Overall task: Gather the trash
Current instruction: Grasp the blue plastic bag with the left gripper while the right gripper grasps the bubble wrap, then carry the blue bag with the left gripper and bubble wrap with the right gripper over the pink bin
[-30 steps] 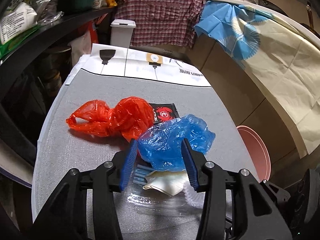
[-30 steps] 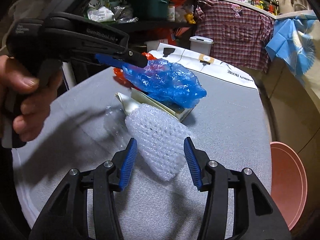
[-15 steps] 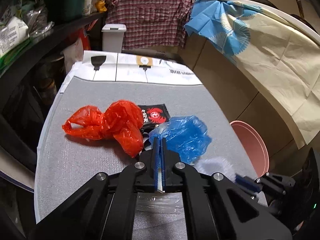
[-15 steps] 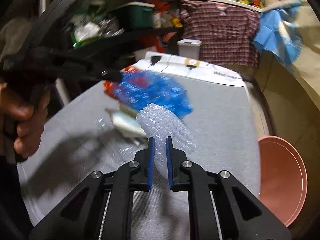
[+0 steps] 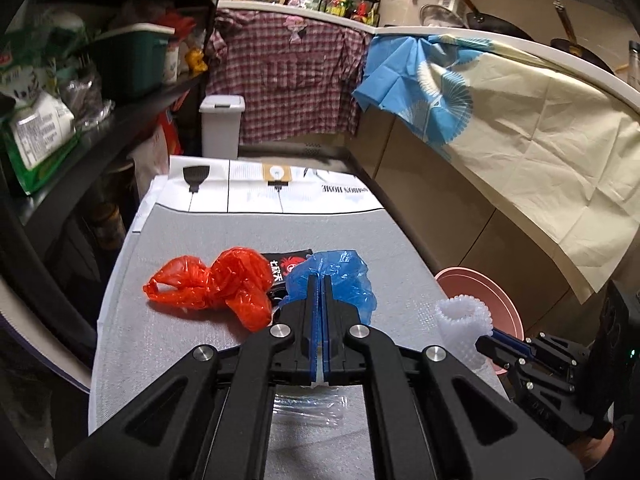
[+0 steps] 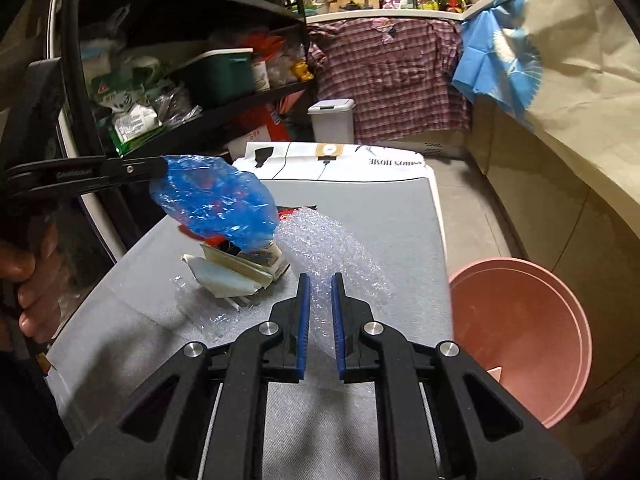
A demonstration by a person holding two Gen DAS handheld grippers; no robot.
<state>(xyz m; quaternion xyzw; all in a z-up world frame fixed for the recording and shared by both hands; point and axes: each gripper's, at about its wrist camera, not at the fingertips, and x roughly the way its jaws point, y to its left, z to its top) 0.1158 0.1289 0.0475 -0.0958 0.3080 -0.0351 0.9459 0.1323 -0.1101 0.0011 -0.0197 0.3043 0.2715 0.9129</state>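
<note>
- Left gripper (image 5: 319,280) pinching the blue plastic bag (image 6: 216,204), jaws pressed nearly together on a fold of it, bag hanging clear above the grey table top (image 6: 392,216).
- Right gripper (image 6: 320,280) clamping the roll of white bubble wrap (image 6: 336,252), jaws narrow with the wrap squeezed between the blue pads, far end of the roll sticking out past the fingertips.
- In the left wrist view, bubble wrap (image 5: 464,320) showing at the right, just in front of the pink bucket (image 5: 480,292) standing on the floor beside the table.
- Crumpled red plastic bag (image 5: 216,284) lying on the table, touching a black packet with a red crab print (image 5: 286,266).
- Flattened carton and white scraps (image 6: 236,272) sitting on the table under the hanging blue bag, clear plastic film (image 6: 208,312) lying just beside them.
- A person's hand (image 6: 24,288) gripping the left handle at the picture's edge.
- White lidded bin (image 5: 221,124) standing on the floor past the table's far end.
</note>
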